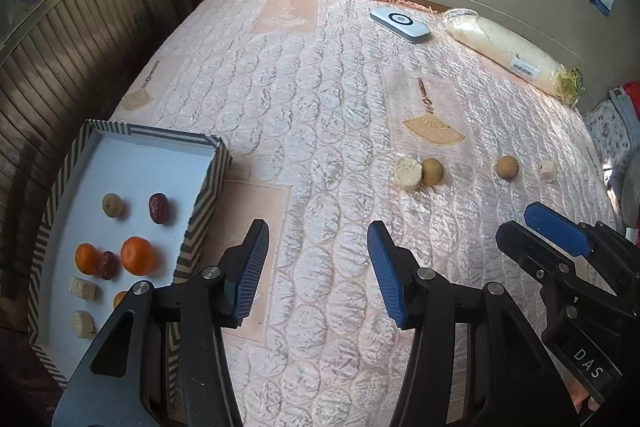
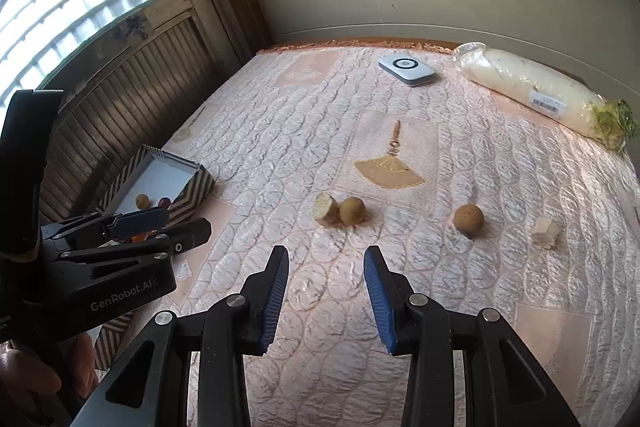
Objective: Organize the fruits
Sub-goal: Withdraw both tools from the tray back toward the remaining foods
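Pink quilted bedspread [image 1: 320,99]; wood-panelled wall [image 1: 80,47] beside.

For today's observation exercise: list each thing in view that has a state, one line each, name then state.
Left gripper: open, empty.
Right gripper: open, empty.
Box: open, partly filled with fruit.
Radish: wrapped, lying down.
Cut piece: touching a brown fruit.

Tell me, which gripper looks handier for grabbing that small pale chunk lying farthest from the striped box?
Probably the right gripper: open and empty, it sits on the side of the pale chunk, while the left gripper is beside the striped box.
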`<action>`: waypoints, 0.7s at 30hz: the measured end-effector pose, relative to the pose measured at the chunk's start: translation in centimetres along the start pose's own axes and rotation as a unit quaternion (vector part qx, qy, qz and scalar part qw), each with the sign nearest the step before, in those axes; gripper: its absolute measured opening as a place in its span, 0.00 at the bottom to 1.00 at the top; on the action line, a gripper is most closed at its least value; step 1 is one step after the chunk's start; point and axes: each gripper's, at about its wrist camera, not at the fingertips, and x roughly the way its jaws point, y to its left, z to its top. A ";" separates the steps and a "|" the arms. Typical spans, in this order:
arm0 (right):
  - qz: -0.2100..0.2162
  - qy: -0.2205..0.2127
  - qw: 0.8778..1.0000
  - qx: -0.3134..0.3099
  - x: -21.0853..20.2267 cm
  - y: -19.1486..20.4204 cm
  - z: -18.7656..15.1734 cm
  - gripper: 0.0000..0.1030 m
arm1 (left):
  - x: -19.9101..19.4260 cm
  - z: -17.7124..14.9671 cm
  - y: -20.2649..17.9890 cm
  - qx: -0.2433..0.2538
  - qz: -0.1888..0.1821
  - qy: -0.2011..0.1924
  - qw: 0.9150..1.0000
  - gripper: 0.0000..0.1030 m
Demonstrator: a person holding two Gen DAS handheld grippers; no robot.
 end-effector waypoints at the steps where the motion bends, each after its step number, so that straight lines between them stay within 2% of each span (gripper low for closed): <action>1: -0.002 -0.001 1.000 0.003 -0.2 -0.4 -0.1 0.36 | 0.1 0.0 -0.4 0.003 -0.002 0.001 1.000 0.50; 7: -0.014 0.003 1.000 0.022 -0.4 -2.5 -0.7 0.37 | 1.0 0.4 -2.2 0.019 -0.014 0.008 1.000 0.50; 15: -0.017 0.007 0.999 0.037 -0.5 -4.5 -1.5 0.37 | 3.3 1.2 -4.0 0.031 -0.058 0.031 0.997 0.50; 21: -0.013 0.013 0.999 0.047 -0.1 -5.6 -1.9 0.37 | 5.3 2.1 -5.1 0.062 -0.087 0.034 0.994 0.50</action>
